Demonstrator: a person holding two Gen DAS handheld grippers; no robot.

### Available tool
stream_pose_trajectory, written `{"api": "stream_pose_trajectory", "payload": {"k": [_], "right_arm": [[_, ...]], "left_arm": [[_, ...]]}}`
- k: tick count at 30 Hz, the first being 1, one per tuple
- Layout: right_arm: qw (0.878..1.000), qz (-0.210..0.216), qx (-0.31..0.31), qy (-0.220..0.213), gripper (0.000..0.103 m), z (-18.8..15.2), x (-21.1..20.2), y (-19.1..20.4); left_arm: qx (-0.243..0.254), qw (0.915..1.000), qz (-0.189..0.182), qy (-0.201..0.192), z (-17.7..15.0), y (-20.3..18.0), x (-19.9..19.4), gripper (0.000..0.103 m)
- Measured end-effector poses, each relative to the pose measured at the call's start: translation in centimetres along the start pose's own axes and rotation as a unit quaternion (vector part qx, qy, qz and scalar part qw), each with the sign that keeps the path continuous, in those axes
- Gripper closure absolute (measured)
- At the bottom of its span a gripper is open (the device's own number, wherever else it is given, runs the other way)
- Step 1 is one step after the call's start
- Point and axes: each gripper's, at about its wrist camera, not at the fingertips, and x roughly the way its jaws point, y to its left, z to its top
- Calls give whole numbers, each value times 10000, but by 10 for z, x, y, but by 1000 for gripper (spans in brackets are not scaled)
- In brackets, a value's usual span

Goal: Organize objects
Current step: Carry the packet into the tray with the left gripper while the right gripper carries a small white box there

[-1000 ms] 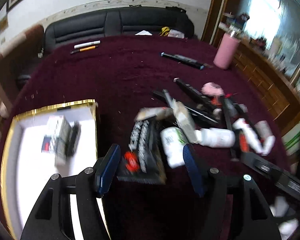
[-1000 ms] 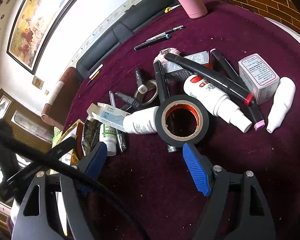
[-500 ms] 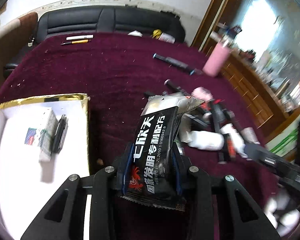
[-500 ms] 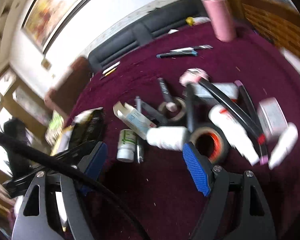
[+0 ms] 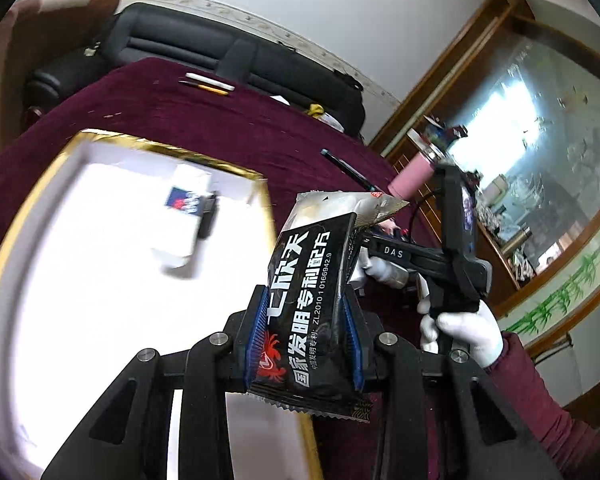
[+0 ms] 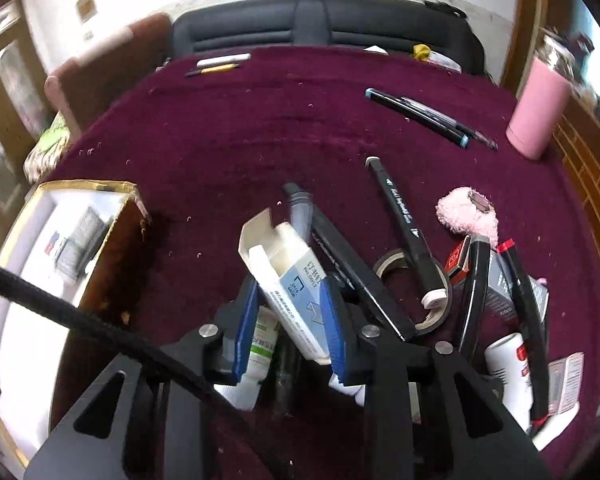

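Left wrist view: left tool (image 5: 306, 344) pinches black sachet (image 5: 306, 304), raised beside gold-rimmed tray (image 5: 266, 200), likely bound there.
Right tool (image 6: 288, 324): closing on open carton (image 6: 290, 280), near pile on counter (image 6: 260, 128).

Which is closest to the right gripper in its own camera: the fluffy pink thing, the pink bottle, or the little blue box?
1. Blue box, between the right gripper's jaws.
2. Fluffy pink thing, mid-table, right.
3. Pink bottle, far right edge.

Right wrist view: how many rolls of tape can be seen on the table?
1. A clear tape roll lies in the pile at the right, with a black marker resting across it. More rolls may be hidden under the clutter.
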Motion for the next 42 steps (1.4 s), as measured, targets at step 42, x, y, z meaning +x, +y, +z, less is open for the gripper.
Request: {"api": "stream_pose_trajectory", "payload": {"k": [42], "right_arm": [[9828,1534,342,972,86,48,49,132]], "left_arm": [[-843,9847,1448,480,65,135,58,65]]}}
